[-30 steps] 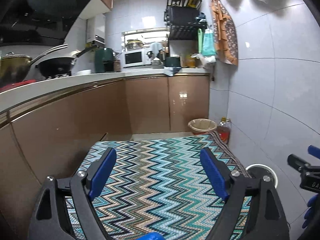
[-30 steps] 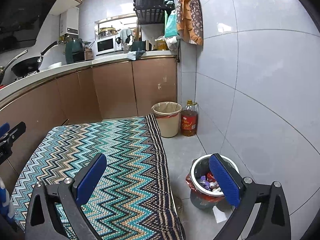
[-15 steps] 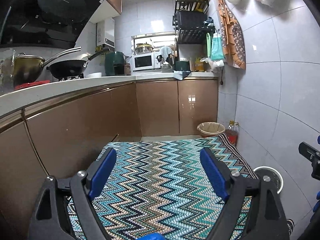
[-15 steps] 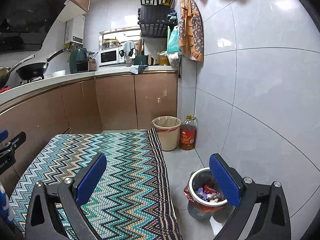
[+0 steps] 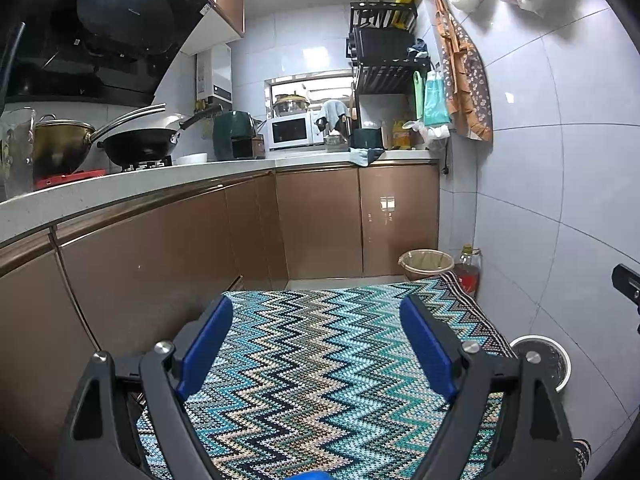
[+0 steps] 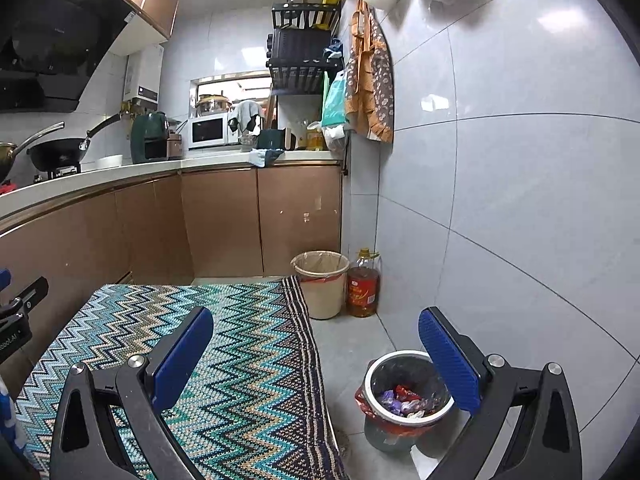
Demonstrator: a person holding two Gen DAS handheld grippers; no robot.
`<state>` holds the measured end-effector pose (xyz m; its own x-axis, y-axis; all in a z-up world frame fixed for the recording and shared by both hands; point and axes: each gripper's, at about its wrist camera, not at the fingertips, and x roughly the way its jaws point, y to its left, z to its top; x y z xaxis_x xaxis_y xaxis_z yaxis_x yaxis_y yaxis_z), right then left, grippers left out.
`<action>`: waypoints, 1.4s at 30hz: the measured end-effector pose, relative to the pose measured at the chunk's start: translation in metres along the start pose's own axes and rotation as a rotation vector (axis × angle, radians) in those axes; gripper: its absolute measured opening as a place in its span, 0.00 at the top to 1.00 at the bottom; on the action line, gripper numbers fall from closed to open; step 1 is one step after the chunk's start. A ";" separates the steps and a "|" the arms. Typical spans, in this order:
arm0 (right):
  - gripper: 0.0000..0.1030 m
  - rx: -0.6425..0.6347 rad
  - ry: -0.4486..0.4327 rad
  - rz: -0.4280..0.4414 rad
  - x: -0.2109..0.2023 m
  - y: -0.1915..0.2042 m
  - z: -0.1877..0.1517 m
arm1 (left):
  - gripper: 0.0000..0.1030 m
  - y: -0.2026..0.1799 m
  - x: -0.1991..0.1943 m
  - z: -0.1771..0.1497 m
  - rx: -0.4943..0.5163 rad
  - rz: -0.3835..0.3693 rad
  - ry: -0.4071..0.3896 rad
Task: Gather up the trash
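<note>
Right now I have both sets of tongs spread wide and holding nothing: the left tongs (image 5: 316, 348) hang over the zigzag rug (image 5: 320, 360), and the right tongs (image 6: 316, 356) straddle the rug's striped edge and the grey floor tiles (image 6: 352, 340).

The thing I care about is the small trash bin (image 6: 408, 394), standing on the tiles just beside the rug's right edge, near the tiled wall (image 6: 500, 200). From the right wrist view I see a pale rim, a thin liner bag inside, crumpled wrappers (image 6: 404, 396) at the bottom, and red bag plastic (image 6: 366, 400) bunched over the rim on the near-left side. In the left wrist view only its rim (image 5: 560, 364) peeks out past the right finger.

I judge the load to be very light: wrappers and film, nothing dense. The bag looks soft, thin and slippery, so it may tear or slide out of a shallow pinch. The bunched red plastic at the rim looks like the best place to take hold, where several layers are gathered; the bin itself seems stiff but light enough to tip or skate on the smooth tile if I pull sideways.

A second, beige bin (image 6: 320, 284) with its own liner stands farther back against the cabinets (image 6: 260, 220), an oil bottle (image 6: 363, 286) touching or just beside it.
</note>
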<state>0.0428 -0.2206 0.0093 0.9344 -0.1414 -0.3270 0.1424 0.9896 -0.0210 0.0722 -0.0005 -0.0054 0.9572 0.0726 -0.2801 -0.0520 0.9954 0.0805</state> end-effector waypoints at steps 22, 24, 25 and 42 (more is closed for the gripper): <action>0.00 -0.017 -0.021 -0.034 -0.001 -0.003 -0.001 | 0.17 -0.004 -0.002 0.003 0.000 -0.041 -0.006; 0.00 -0.016 -0.022 -0.035 -0.001 -0.003 -0.001 | 0.17 -0.004 -0.002 0.003 0.002 -0.054 -0.006; 0.00 -0.016 -0.022 -0.035 -0.001 -0.003 -0.001 | 0.17 -0.005 -0.002 0.003 0.004 -0.059 -0.006; 0.00 -0.008 -0.024 -0.039 -0.002 -0.001 -0.001 | 0.17 -0.006 -0.001 0.005 0.002 -0.084 -0.003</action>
<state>0.0410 -0.2215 0.0093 0.9356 -0.1808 -0.3033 0.1766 0.9834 -0.0413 0.0729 -0.0066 -0.0009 0.9591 -0.0110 -0.2828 0.0289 0.9978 0.0591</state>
